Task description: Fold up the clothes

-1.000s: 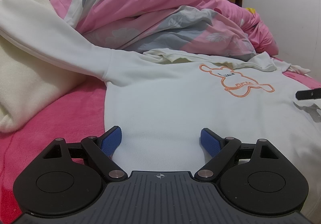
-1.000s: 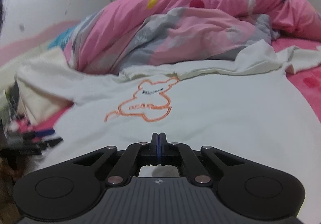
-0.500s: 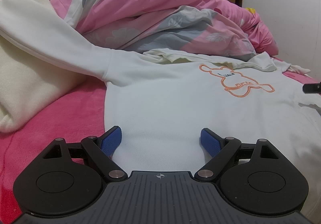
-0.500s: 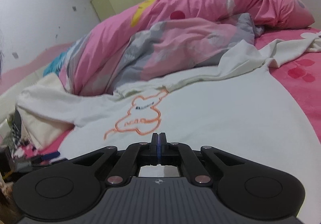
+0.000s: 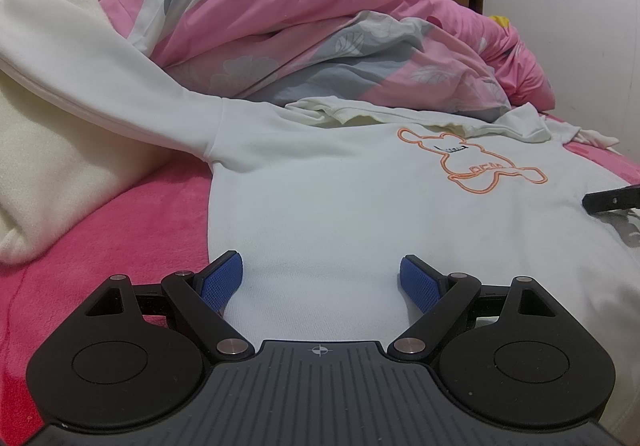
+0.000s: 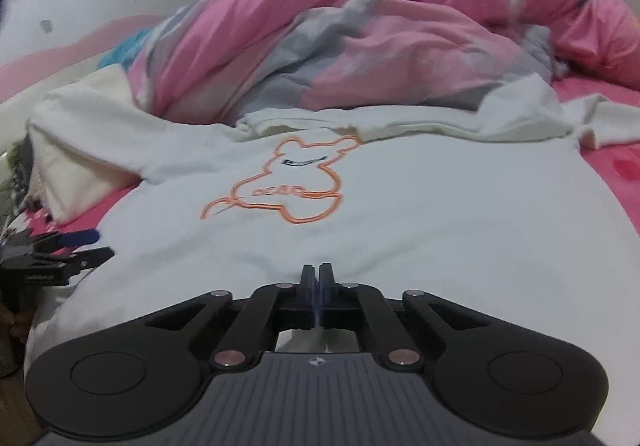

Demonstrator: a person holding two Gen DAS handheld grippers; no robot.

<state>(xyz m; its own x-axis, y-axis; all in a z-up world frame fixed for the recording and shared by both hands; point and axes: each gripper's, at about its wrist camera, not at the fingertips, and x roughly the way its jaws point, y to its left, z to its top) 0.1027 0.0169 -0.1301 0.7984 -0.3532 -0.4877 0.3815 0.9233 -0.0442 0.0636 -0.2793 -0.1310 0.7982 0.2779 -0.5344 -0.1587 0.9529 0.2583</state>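
White sweatshirt (image 5: 340, 206) spread flat on pink bed (image 5: 120, 230), orange bear outline (image 5: 472, 162) on chest. Left tool (image 5: 322, 278) wide, empty. Right tool (image 6: 317, 276) pinched closed, nothing in it.

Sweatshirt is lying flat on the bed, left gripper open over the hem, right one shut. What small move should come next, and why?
Probably lower the left gripper and close it on the hem of the white sweatshirt. Its jaws stand wide over the fabric, gripping nothing. The right gripper is shut, and nothing shows between its pads. The garment lies unfolded, its sleeve draped over a cream blanket.
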